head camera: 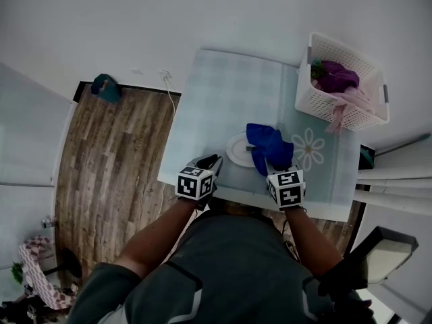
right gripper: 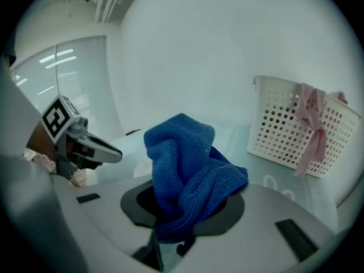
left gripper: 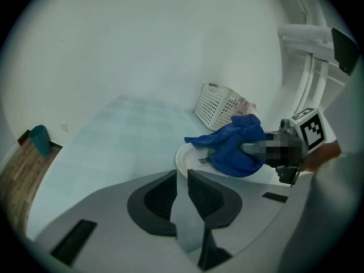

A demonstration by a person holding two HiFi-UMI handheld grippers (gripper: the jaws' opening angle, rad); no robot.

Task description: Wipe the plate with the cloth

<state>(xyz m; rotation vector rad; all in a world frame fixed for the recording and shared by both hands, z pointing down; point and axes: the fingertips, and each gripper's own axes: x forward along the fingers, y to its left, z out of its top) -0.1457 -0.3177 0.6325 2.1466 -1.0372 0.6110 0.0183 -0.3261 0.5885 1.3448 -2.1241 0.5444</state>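
Jaws of the right gripper (right gripper: 182, 206) are clamped on a bunched blue microfibre cloth (right gripper: 182, 164) that hangs over the round white plate (head camera: 237, 150) on the pale checked counter (head camera: 223, 93), while the left gripper (left gripper: 181, 195) holds its jaws narrowly apart and empty, just beside the plate's rim.

Home room, wood floor (head camera: 115, 167), tablecloth-covered table (head camera: 223, 93), basket (head camera: 312, 98) of clothes (head camera: 335, 77)

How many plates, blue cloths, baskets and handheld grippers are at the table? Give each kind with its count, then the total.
white round plate: 1
blue woven cloth: 1
white perforated plastic basket: 1
left gripper and right gripper: 2
total: 5
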